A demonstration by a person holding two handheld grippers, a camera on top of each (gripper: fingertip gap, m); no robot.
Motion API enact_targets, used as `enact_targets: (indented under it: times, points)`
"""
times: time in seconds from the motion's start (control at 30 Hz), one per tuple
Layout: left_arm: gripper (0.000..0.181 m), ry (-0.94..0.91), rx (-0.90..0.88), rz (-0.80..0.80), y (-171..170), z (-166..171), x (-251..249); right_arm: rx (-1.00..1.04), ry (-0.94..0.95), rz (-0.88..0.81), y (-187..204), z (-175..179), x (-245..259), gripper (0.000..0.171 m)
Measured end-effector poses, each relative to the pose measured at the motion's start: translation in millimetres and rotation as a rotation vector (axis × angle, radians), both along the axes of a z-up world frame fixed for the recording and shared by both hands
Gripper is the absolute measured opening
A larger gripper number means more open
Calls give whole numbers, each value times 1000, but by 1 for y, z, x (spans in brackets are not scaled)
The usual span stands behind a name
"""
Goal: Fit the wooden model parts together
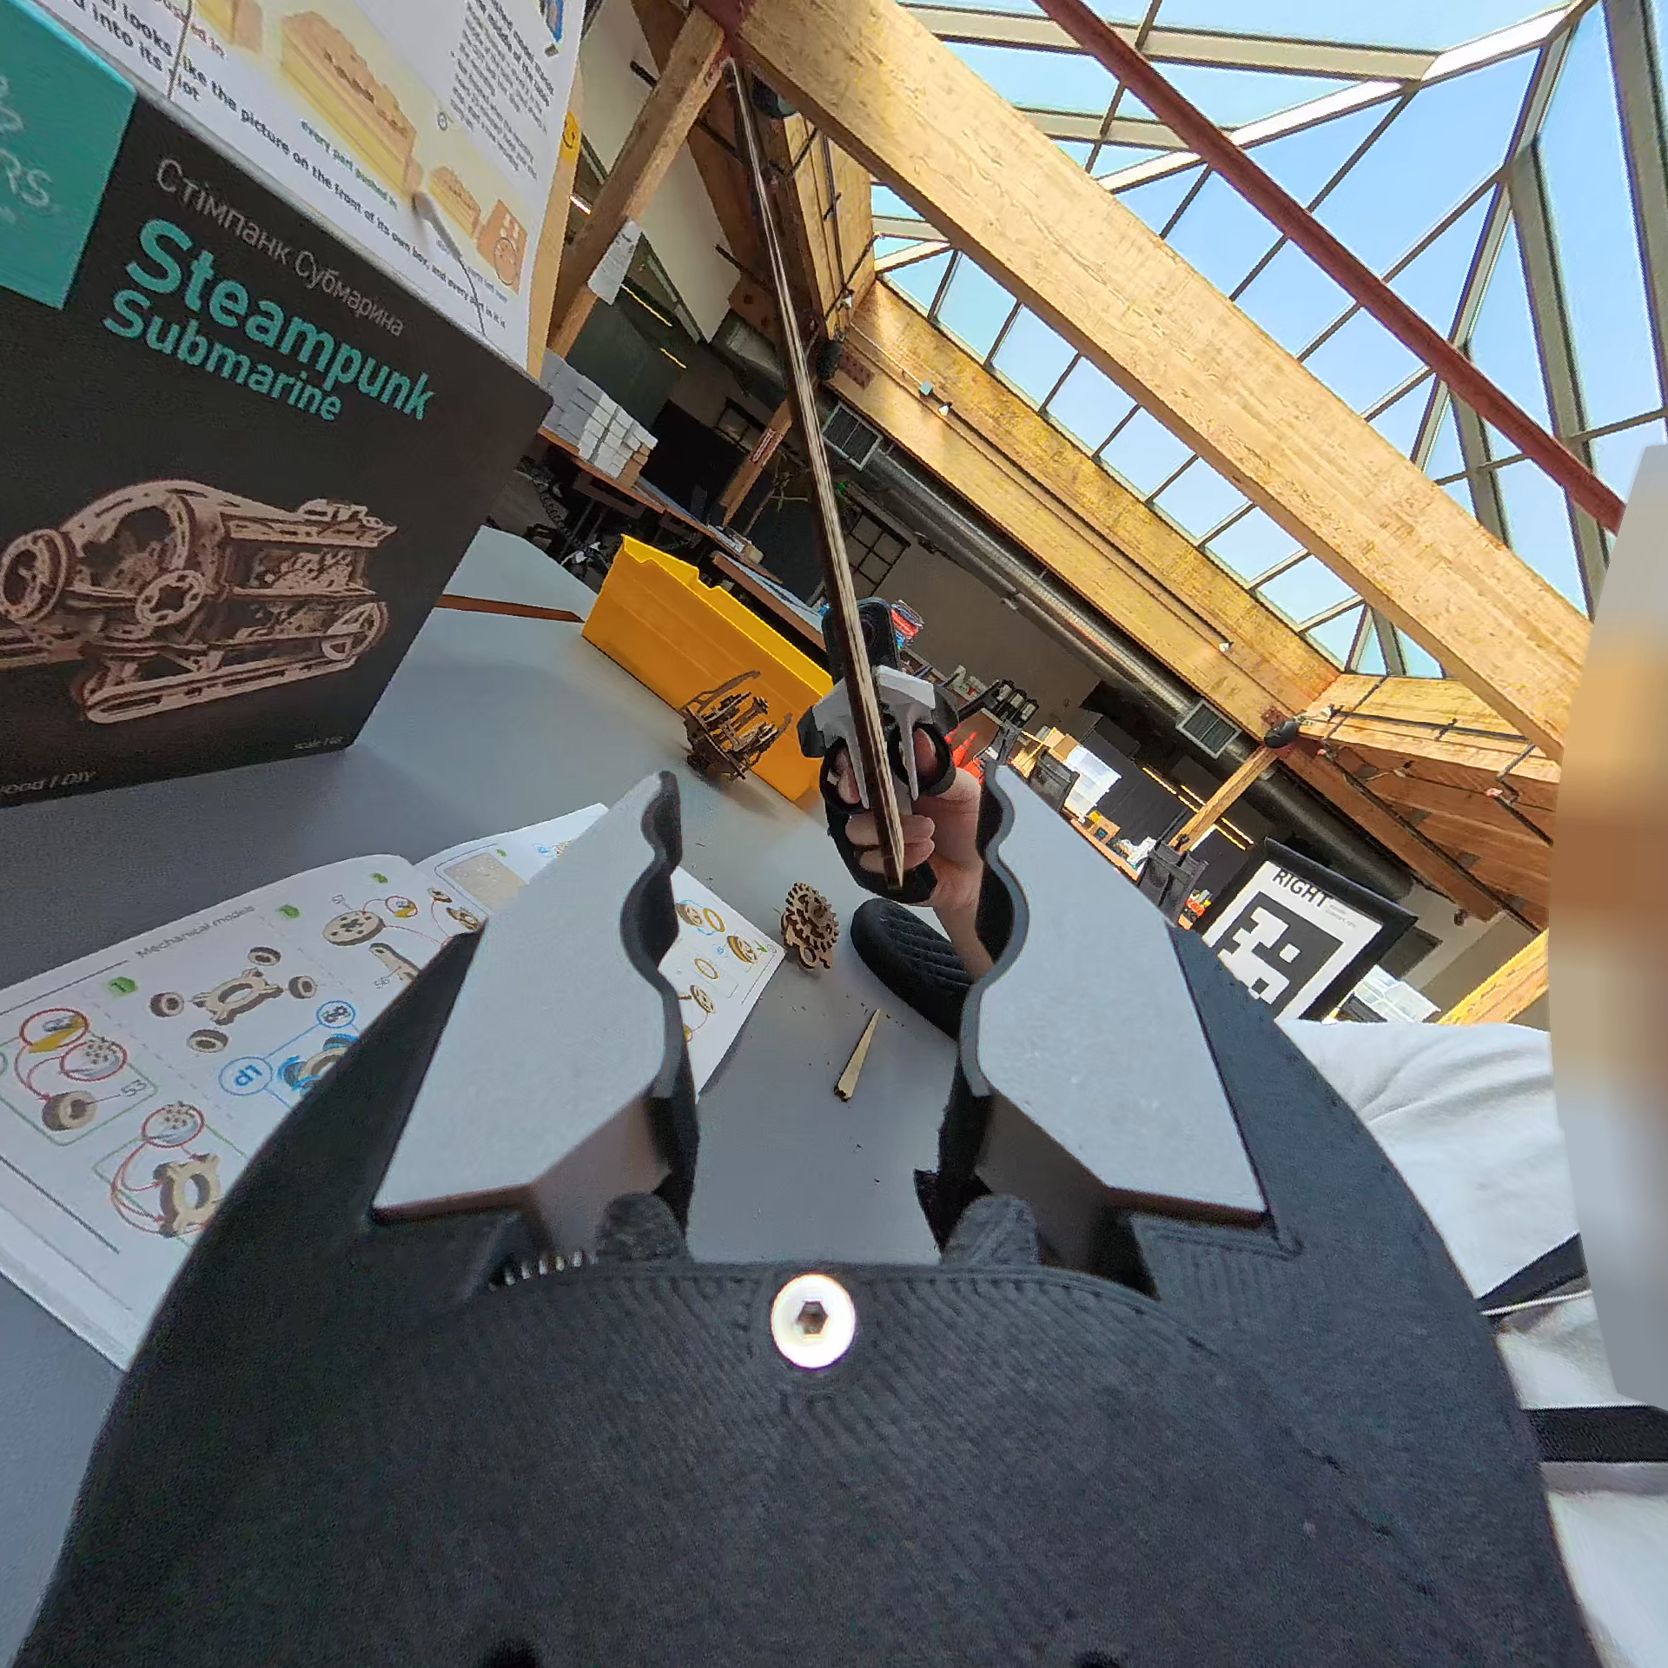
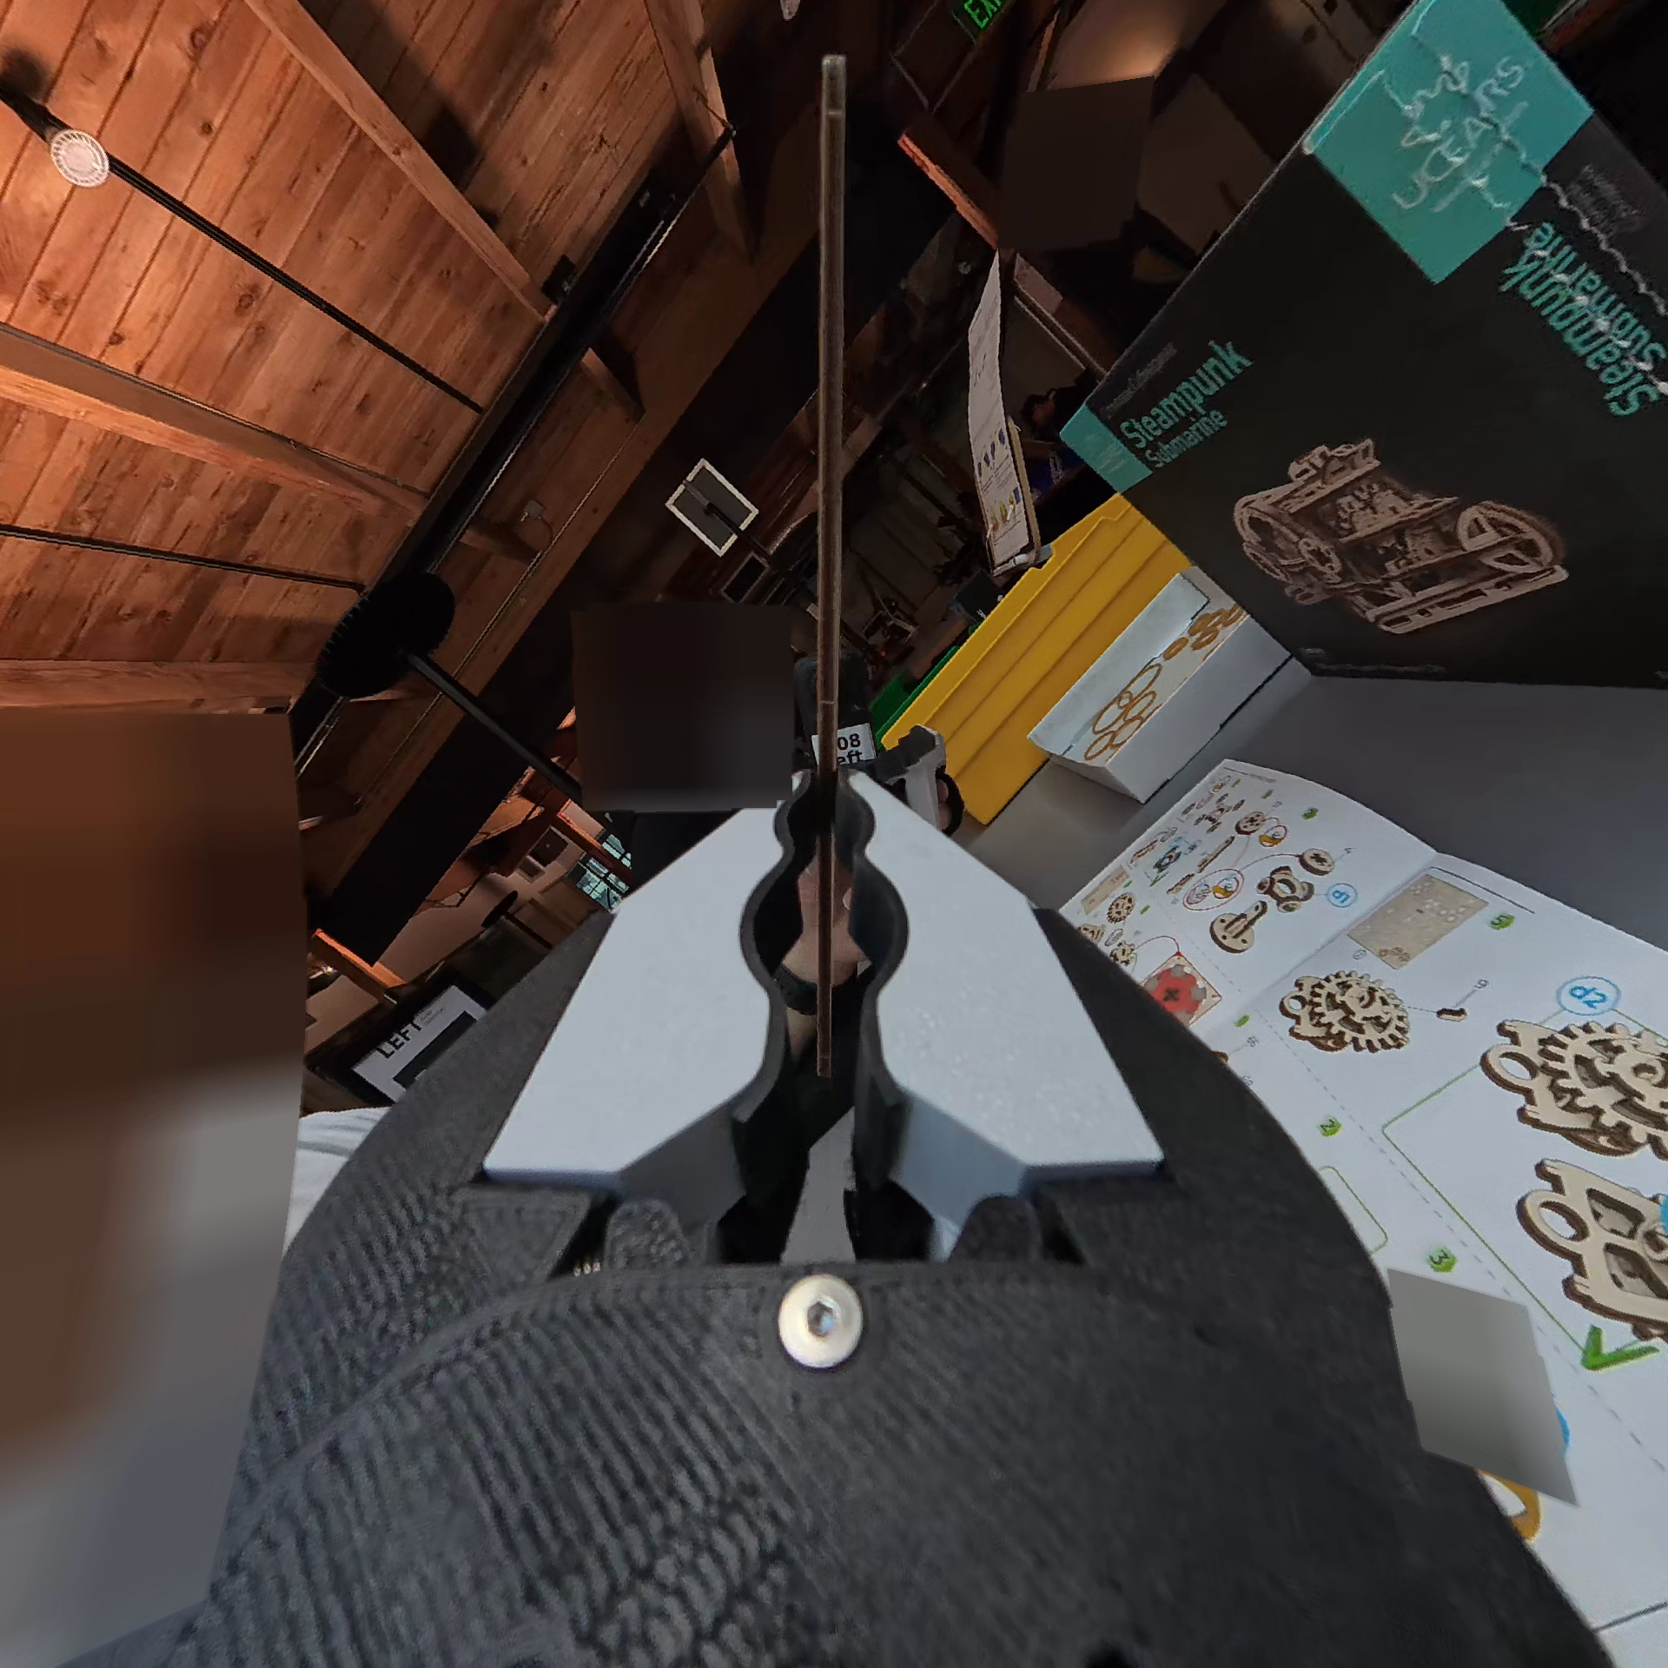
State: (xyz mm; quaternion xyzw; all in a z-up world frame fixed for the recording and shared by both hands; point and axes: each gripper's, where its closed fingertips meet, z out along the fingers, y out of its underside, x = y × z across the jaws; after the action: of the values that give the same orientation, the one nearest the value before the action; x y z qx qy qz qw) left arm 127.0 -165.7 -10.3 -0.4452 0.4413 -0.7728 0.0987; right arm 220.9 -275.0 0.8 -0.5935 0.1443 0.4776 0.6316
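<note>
My right gripper (image 2: 826, 799) is shut on a thin wooden sheet (image 2: 830, 406). The sheet shows edge-on, standing upright above the table, gripped near its lower end. In the left wrist view the same sheet (image 1: 803, 406) rises from the right gripper (image 1: 871, 731) beyond my fingers. My left gripper (image 1: 826, 812) is open and empty, low over the grey table (image 1: 505, 722), apart from the sheet. A small wooden gear (image 1: 810, 925) and a wooden sliver (image 1: 857, 1056) lie on the table ahead of it. A partly built wooden model (image 1: 727, 731) stands by a yellow bin (image 1: 695, 650).
An open instruction booklet (image 1: 226, 1038) lies to the left; it also shows in the right wrist view (image 2: 1354, 948). The dark kit box (image 1: 226, 451) stands upright behind it. A black ribbed object (image 1: 912, 957) lies near the gear. A white tray (image 2: 1164, 686) holds a wooden sheet beside the yellow bin (image 2: 1038, 650).
</note>
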Motion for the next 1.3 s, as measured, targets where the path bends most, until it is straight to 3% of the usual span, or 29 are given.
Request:
enact_targets:
  times: [0.23, 0.53, 0.83, 1.17, 1.3]
  points:
    - [73, -5, -8, -11, -1, -2, 0, -21, -42, -48, -1, -4, 11, 1]
    - [75, 5, 27, -111, -27, -6, -1, -31, -133, 0, 6, -7, -13, 1]
    - [44, 18, 1, -247, -55, -11, -5, -24, -138, 52, 10, -7, -31, 1]
    - [27, 7, 66, -278, -71, -13, -8, 7, -164, 54, 12, -4, -42, 1]
    - [30, -13, 83, -272, -71, -10, -10, 26, -177, 37, 13, -1, -44, 1]
